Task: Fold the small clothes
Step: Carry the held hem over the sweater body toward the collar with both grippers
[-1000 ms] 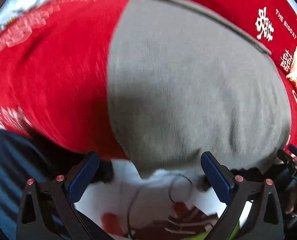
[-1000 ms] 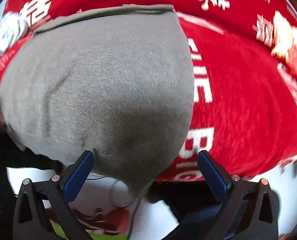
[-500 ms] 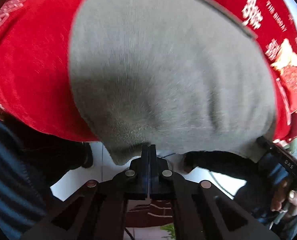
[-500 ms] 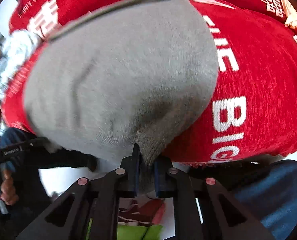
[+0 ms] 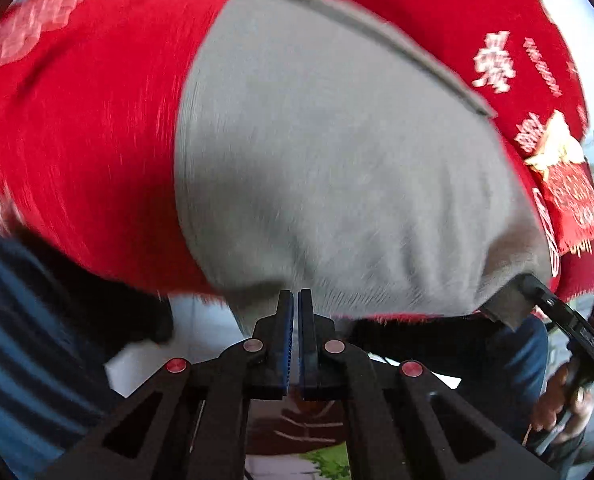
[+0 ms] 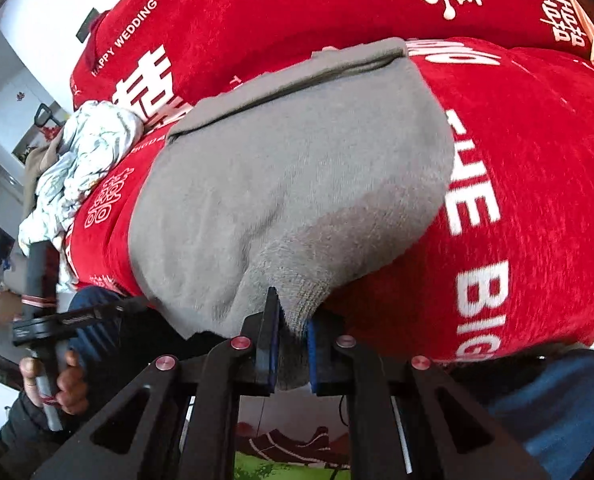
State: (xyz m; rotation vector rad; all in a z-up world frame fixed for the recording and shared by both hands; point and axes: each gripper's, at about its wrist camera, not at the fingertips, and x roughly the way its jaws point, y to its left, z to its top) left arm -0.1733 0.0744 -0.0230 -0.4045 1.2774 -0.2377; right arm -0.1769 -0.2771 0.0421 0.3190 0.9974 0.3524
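A grey knitted garment (image 5: 337, 160) lies flat on a red printed cover (image 5: 77, 140), its near edge at the cover's front. My left gripper (image 5: 295, 300) is shut, its pads pinched together on the garment's near hem by the left corner. In the right wrist view the same grey garment (image 6: 297, 184) bunches up into my right gripper (image 6: 293, 320), which is shut on a thick fold of the near right corner. The right gripper's finger also shows at the garment's far corner (image 5: 537, 300) in the left wrist view. A hand (image 6: 57, 384) holds the left gripper's handle.
The red cover (image 6: 517, 160) with white lettering spreads far beyond the garment. A crumpled pale patterned cloth (image 6: 81, 160) lies at its left end. Blue-trousered legs (image 6: 557, 400) and a shoe (image 6: 289, 448) on the floor are below the front edge.
Both grippers stood wide open over the garment's near edge, then shut on it. The right one has since pulled its corner up a little, bunching the cloth.
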